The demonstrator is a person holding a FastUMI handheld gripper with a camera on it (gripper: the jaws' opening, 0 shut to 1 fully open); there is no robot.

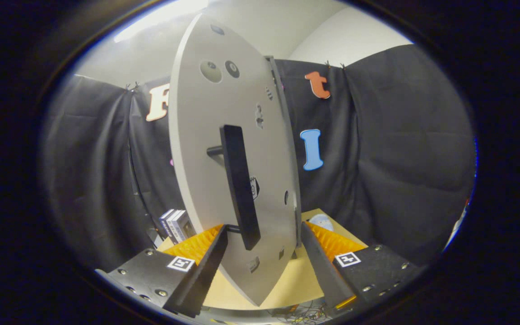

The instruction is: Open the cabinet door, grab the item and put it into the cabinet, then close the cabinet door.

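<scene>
The pale grey cabinet door (pixel 206 149) stands swung out, nearly edge-on to me, and rises straight ahead. A black bar handle (pixel 241 185) runs down its face on two short posts. My gripper (pixel 263 232) is open, and its two fingers straddle the lower part of the door. The handle's lower end hangs just beside the left finger (pixel 206 266). The right finger (pixel 321 262) lies on the door's other side, apart from it. A small stack of boxes (pixel 175 224) stands on the table beyond the left finger.
A light wooden table (pixel 291 284) lies under the door and fingers. A pale round object (pixel 322 221) rests on it beyond the right finger. The black cloth wall closes the booth behind and to both sides. Loose wires (pixel 307 311) hang below the table's near edge.
</scene>
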